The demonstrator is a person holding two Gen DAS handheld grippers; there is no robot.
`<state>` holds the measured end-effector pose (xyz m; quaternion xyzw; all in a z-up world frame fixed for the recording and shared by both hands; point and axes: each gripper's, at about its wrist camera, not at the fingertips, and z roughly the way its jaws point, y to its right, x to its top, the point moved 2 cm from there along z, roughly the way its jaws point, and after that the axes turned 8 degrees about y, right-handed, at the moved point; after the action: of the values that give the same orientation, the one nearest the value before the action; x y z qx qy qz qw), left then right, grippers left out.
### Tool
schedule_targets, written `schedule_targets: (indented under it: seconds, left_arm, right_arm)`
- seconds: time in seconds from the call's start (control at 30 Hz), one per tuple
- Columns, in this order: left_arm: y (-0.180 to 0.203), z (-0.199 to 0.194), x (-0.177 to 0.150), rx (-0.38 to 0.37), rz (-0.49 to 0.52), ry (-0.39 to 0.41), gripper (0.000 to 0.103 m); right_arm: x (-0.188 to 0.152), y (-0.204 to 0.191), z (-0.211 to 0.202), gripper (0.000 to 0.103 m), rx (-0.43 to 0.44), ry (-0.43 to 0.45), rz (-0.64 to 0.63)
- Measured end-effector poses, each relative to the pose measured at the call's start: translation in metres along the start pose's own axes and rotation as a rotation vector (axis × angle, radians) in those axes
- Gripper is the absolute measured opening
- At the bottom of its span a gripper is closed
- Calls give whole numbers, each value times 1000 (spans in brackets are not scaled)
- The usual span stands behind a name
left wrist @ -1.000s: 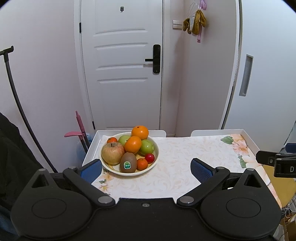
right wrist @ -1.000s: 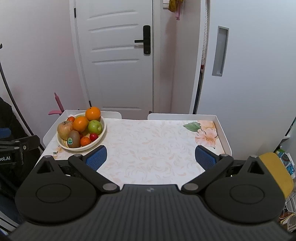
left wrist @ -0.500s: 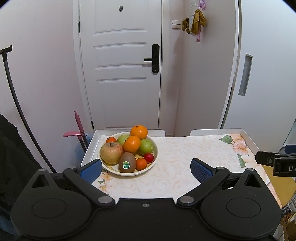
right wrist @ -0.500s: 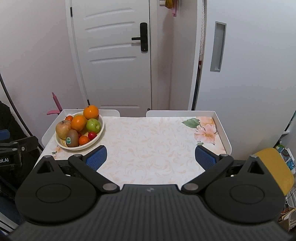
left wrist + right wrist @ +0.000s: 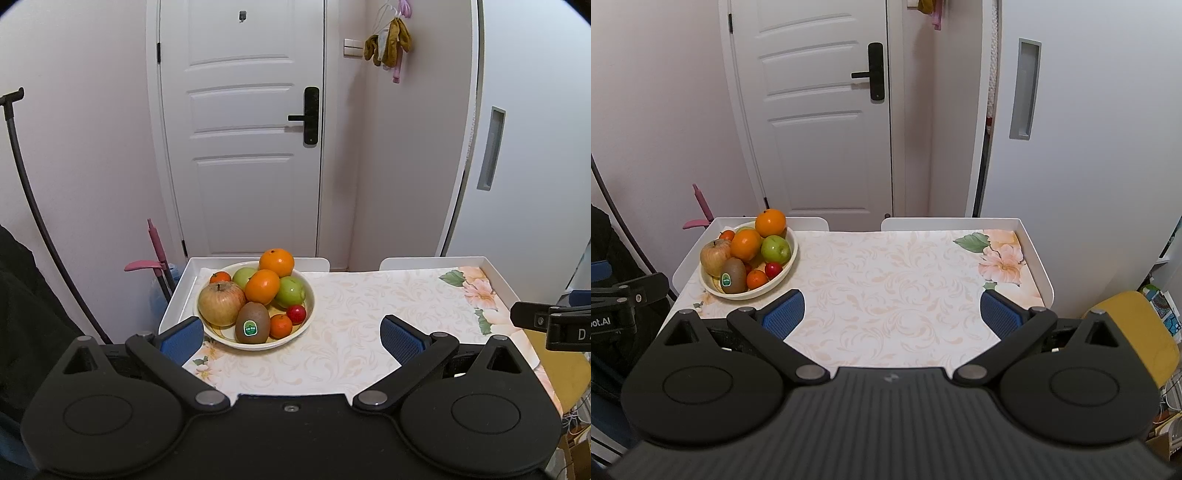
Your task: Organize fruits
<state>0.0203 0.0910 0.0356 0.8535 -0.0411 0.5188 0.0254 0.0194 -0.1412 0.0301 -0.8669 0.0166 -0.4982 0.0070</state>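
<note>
The fruit bowl [image 5: 308, 325] now sits slightly lower and nearer in the left view than a second ago, at the counter's [image 5: 886, 280] left far corner. The left claw [image 5: 291, 338] and right claw [image 5: 892, 310] both gape wide, holding nothing, touching nothing.

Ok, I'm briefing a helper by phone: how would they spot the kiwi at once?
Find the cream fruit bowl at the left end of the floral-clothed white table. At the bowl's near rim lies the fuzzy brown oval kiwi, between the big yellow-red apple and a small tangerine. Only it wears a green sticker.
</note>
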Motion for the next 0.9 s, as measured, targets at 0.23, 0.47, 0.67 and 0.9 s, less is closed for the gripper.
schedule_targets:
  seconds: [0.23,0.47,0.67,0.9]
  left_arm:
    - [-1,1,0,3,-5,-2,103]
    - [-1,1,0,1,-5,-4,103]
    - [0,2,-1,-5,-7,-8,103]
    - [-1,3,0,-10,-12,-3,103]
  right_arm:
    - [-1,-2,2,103,3,-1,0]
    - [-2,-4,2,103,2,-4,0]
    - [-1,-4,2,103,-1,-4,0]
    - [-2,-6,3,103,-3,-5,3]
